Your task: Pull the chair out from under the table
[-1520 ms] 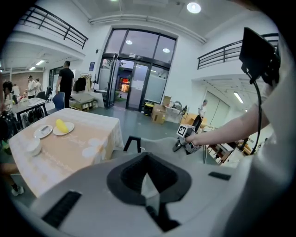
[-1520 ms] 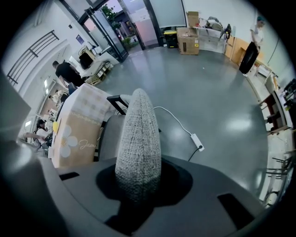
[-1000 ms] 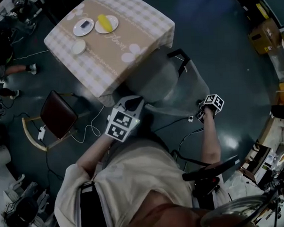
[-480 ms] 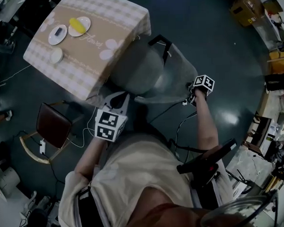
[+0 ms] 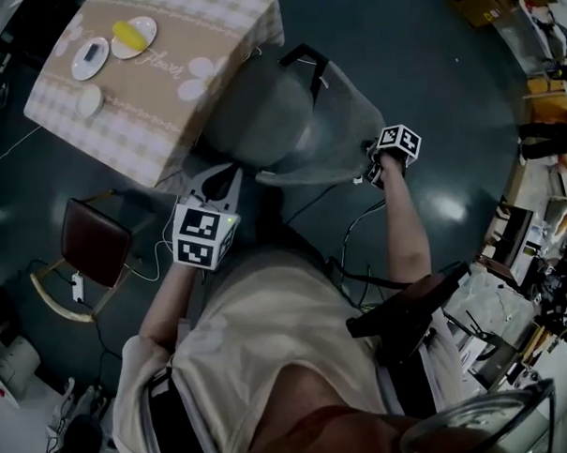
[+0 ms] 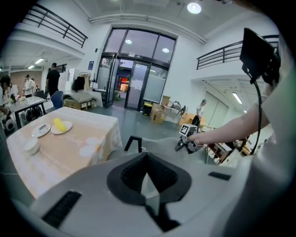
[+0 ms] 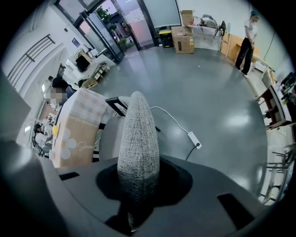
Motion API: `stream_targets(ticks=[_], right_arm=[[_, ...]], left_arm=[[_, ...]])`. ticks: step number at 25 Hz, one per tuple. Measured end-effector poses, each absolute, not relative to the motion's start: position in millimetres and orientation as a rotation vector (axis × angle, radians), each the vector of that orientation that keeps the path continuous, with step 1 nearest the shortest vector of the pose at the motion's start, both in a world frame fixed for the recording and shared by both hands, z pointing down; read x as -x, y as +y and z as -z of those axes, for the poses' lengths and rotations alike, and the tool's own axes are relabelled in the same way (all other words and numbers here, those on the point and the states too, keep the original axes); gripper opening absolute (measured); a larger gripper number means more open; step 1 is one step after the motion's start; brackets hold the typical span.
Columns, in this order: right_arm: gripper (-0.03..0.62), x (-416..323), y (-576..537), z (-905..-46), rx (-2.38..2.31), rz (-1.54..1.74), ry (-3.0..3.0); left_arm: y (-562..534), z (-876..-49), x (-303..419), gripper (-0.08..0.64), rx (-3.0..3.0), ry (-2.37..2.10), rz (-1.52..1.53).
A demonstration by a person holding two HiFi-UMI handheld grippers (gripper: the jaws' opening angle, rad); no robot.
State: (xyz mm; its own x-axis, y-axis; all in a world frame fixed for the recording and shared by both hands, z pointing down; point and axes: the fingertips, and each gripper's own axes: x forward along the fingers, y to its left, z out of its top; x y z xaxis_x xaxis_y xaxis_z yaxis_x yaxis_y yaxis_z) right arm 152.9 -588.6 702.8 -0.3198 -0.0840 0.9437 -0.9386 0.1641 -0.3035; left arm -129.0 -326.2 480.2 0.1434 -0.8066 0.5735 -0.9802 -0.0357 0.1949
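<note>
A: Where do we stand? The chair (image 5: pixel 277 118) is at the near corner of the table (image 5: pixel 156 95). Most of its grey seat is out from the checked cloth, with the front edge by the hanging hem.

B: The right gripper (image 5: pixel 375 165) is clamped on the top edge of the backrest (image 5: pixel 343 124). In the right gripper view the woven panel sits squarely between the jaws. The left gripper (image 5: pixel 221 181) hangs low beside the seat with its jaws drawn together and nothing in them.

A: One grip at one end of the backrest. We judge that pulling from there would swing the chair rather than roll it straight.

B: Agreed. We should draw it level and slowly, straight away from the table. We shouldn't lift it, or the mesh edge could slip from the pads.

A: Edges next. The cloth corner hangs close to the black armrest (image 5: pixel 304 58). If it snags, the plates (image 5: pixel 133 36) get tugged.

B: So we pull away from that corner, not along it. What room do we have?

A: There's open floor (image 5: pixel 427 83) to the right of the chair. Behind it is tighter, because our own body stands there, with black cables (image 5: pixel 351 235) across the floor at our feet.

B: To the left are the brown chair (image 5: pixel 95 240) and a white lead (image 5: pixel 158 264). The right gripper view also shows a power strip (image 7: pixel 194 138) on the floor beyond the backrest.

A: Then we'd best step back and to the right, and watch the base near those cables.
</note>
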Motion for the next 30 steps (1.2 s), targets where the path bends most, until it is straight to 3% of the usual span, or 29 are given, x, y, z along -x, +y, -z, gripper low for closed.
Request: stream_targets(ticks=[30], right_arm=[[0.092,-220.0,-589.1,-704.3,-1.146,-1.349,-1.54]], left_arm=[[-338.4,-490.4,104.6,0.006,-1.948,-1.628,-0.451]])
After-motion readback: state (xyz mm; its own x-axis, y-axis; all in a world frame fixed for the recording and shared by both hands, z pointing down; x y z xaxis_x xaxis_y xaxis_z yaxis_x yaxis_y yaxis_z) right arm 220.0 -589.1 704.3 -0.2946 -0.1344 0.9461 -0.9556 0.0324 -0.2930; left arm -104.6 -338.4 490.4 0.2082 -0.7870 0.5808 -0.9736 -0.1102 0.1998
